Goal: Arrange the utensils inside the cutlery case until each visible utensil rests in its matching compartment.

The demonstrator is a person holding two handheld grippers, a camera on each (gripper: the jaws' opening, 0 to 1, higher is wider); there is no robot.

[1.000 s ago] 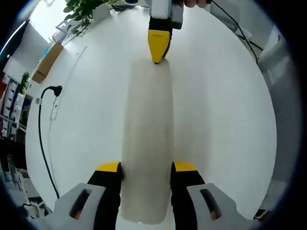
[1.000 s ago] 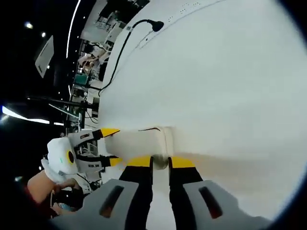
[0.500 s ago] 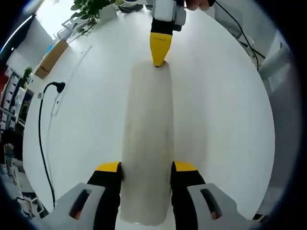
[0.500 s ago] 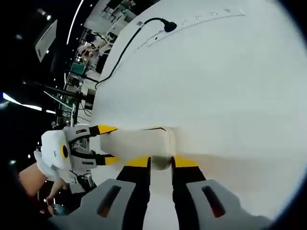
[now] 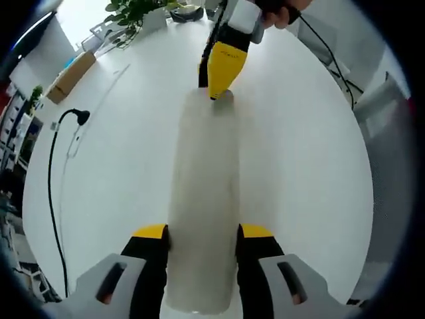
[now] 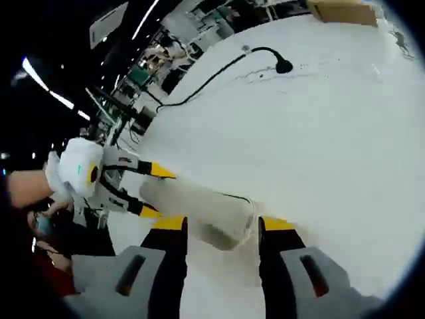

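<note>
A long, milky-white cutlery case (image 5: 202, 199) lies closed on the white table (image 5: 312, 153); nothing inside it can be made out. My left gripper (image 5: 202, 232) clamps the near end, with both yellow-tipped jaws pressed against the case's sides. At the far end, my right gripper (image 5: 216, 93) leans in at a tilt, its yellow tip at the case's end. In the right gripper view, the right gripper (image 6: 222, 224) stands open, its jaws spread either side of the case (image 6: 199, 209) end. The left gripper (image 6: 158, 193) holds the other end there.
A black cable with a plug (image 5: 80, 118) lies on the table to the left, seen also as the plug (image 6: 282, 65). A cardboard box (image 5: 66, 76) and a potted plant (image 5: 136, 10) stand at the far edge. A person's hand (image 5: 282, 10) holds the right gripper.
My right gripper's jaws, which were nearly together at the case's end, have spread wide. Its view has rolled and tilted. The left gripper keeps its hold.
</note>
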